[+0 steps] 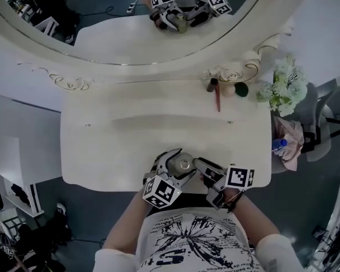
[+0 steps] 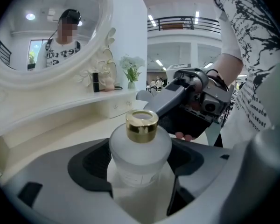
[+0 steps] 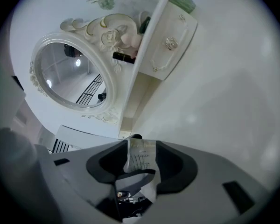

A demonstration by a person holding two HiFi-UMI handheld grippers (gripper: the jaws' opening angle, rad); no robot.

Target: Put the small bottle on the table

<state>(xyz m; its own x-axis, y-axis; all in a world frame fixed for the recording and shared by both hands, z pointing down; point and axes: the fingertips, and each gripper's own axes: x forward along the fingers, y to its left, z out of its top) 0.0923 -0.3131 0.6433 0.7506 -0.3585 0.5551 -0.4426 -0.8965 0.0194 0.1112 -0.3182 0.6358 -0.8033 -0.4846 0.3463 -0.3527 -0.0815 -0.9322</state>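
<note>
Frosted small bottle (image 2: 140,153) stands upright, clamped in my left claw (image 2: 138,183) over the worktop's (image 1: 130,135) front edge. My right claw (image 3: 140,166) is closing around it. Still to do: set it down, release.

The white counter (image 1: 130,146) is backed at 12 o'clock by an ornate oval mirror (image 1: 130,16). Toward 2 o'clock its raised back ledge (image 1: 158,89) carries a dark lipstick tube (image 1: 213,84), a red pencil (image 1: 218,102), a pale pink egg-shaped sponge (image 1: 229,90) and a dark green round thing (image 1: 241,89). White flowers (image 1: 283,86) stand at 3 o'clock. A small frosted bottle (image 1: 184,165) is at 6 o'clock, by the front edge.
</note>
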